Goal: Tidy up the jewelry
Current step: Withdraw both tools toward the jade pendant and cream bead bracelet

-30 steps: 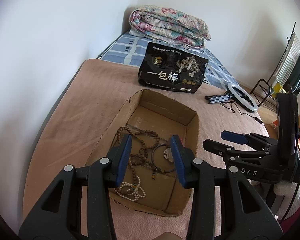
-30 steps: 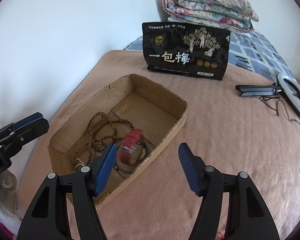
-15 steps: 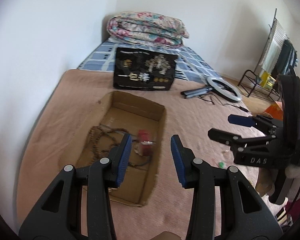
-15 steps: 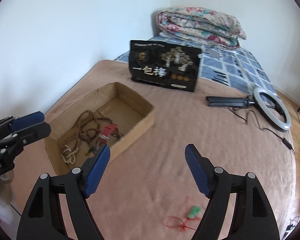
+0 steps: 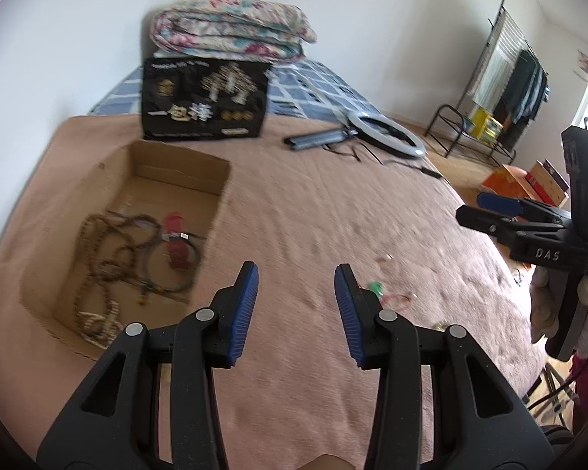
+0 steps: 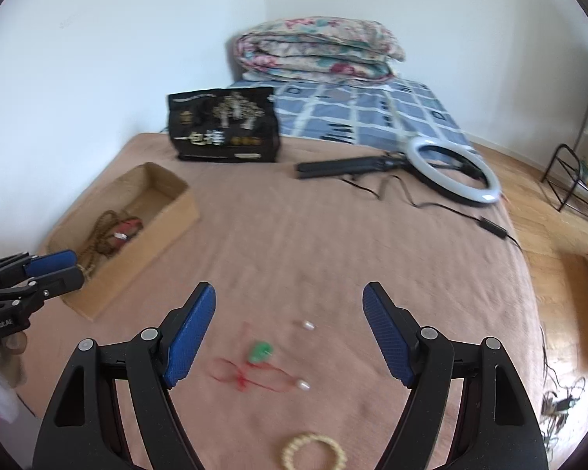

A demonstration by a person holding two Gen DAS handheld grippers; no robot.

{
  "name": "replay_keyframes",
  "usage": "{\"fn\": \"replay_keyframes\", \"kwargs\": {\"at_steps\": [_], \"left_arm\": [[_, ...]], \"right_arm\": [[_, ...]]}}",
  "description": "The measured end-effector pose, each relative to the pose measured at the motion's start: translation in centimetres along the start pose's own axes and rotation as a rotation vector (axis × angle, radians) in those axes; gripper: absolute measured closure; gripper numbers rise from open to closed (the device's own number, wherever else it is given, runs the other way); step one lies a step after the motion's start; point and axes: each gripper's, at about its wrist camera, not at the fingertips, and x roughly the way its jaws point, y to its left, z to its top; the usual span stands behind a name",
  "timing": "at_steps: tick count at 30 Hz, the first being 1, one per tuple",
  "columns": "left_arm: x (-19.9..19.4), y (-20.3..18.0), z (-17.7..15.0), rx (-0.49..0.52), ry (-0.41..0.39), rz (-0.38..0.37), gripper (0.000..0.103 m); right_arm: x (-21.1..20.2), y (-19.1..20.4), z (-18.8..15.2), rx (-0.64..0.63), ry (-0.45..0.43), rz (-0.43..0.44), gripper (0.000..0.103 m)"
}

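Both grippers hung over the pink-brown blanket [image 6: 333, 243], a soft, ribbed fabric. Left gripper [image 5: 296, 309]: jaws spread, nothing between the ridged blue pads. Right gripper [image 6: 290, 333]: jaws spread wider, also empty.

Shallow cardboard box [image 5: 176, 164] sat at the blanket's left side, open-topped, rectangular. Inside: tangled brown bead strands [image 5: 109, 246], a pale bead loop [image 5: 98, 323] at the near end, a thin dark bangle [image 5: 168, 270], a red strap-like piece [image 5: 174, 243].

Loose on the blanket, well apart from the box and just ahead of the right gripper: red string with a green pendant [image 6: 259, 352], knotted, blurry; two small white beads [image 6: 307, 325]; a cream beaded bracelet [image 6: 313, 452], round, at the frame's bottom edge.

Behind: glossy black snack bag [image 6: 223, 129] standing upright, white ring light [image 6: 450, 172] lying flat with its black folded stand, folded floral quilt [image 6: 317, 51].
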Motion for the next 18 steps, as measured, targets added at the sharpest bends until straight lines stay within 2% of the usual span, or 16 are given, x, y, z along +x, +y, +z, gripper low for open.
{"fn": "replay_keyframes", "kwargs": {"at_steps": [9,18], "left_arm": [[2.7,-3.9,-1.0,0.065,0.063,-0.065,0.062],[6.5,-7.0,-2.3,0.105,0.142,-0.104,0.062]], "right_arm": [[-1.6,-4.3,-5.4,0.004,0.047,-0.077,0.026],[-1.6,-5.7,-10.5,0.012,0.113,-0.075,0.026]]}}
